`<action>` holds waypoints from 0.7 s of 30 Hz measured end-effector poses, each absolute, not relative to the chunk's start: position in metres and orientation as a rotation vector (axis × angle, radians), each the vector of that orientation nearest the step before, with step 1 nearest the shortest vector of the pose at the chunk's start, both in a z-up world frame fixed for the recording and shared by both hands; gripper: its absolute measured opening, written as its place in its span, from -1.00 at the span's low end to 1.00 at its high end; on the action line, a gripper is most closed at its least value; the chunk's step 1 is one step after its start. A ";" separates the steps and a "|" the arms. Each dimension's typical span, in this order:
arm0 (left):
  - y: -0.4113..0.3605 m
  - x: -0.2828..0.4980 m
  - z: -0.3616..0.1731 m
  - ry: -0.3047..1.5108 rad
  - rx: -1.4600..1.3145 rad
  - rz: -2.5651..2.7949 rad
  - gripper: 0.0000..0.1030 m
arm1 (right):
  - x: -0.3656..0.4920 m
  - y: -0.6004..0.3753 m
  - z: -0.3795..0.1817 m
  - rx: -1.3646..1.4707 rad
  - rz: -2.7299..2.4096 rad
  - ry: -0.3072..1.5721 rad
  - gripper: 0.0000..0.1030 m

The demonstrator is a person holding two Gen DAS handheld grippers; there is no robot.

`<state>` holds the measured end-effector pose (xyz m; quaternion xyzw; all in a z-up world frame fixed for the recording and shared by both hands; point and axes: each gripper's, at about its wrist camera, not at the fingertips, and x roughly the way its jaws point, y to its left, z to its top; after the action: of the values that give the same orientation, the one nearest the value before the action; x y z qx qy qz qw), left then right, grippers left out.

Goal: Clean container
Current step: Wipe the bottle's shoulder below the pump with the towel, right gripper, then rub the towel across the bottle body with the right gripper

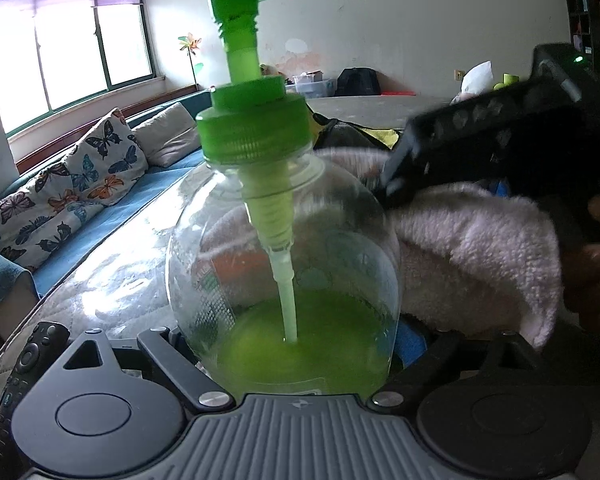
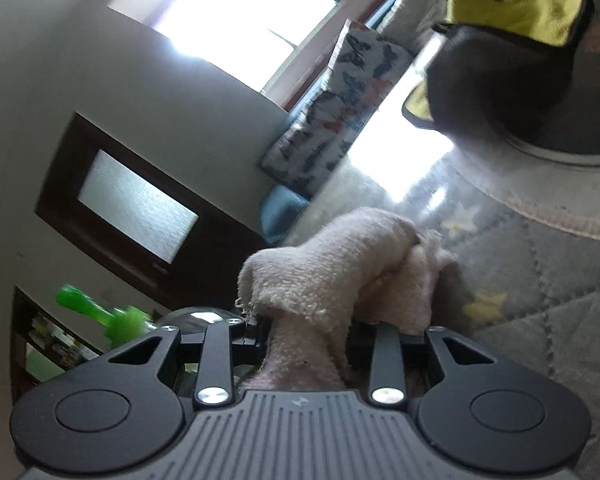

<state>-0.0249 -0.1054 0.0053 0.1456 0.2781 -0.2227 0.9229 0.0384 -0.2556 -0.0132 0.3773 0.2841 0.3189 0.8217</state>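
A clear pump bottle [image 1: 284, 248] with a green pump head and green liquid at its bottom fills the left wrist view, upright. My left gripper [image 1: 296, 352] is shut on the bottle's lower body. A pale pink cloth [image 1: 480, 248] presses against the bottle's right side, and my right gripper [image 1: 412, 176], black and blurred, holds it there. In the right wrist view my right gripper [image 2: 308, 332] is shut on the pink cloth [image 2: 328, 272], which bunches out past the fingers. The bottle's green pump [image 2: 96, 312] shows at the lower left.
A grey quilted table cover [image 2: 560, 280] lies below. A yellow and grey cloth [image 2: 512, 12] rests further back on the table. A remote control [image 1: 28, 360] lies at the left edge. A blue couch with a butterfly cushion [image 1: 84, 172] stands behind. A person's fingers [image 1: 596, 256] grip the right tool.
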 end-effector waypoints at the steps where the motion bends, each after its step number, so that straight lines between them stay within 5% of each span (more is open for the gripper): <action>1: -0.105 -0.024 0.005 0.572 0.298 -0.458 0.80 | 0.034 -0.256 -0.009 0.805 0.704 0.567 -0.39; 7: -0.104 -0.023 0.005 0.570 0.298 -0.456 0.80 | 0.016 -0.259 0.009 0.847 0.898 0.380 -0.39; 21: -0.109 -0.026 0.004 0.572 0.292 -0.448 0.80 | 0.033 -0.253 -0.009 0.825 0.748 0.557 -0.39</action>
<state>-0.0259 -0.1087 0.0042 0.1423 0.2786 -0.2183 0.9244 0.0330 -0.2531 -0.0089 0.3865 0.2606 0.3503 0.8124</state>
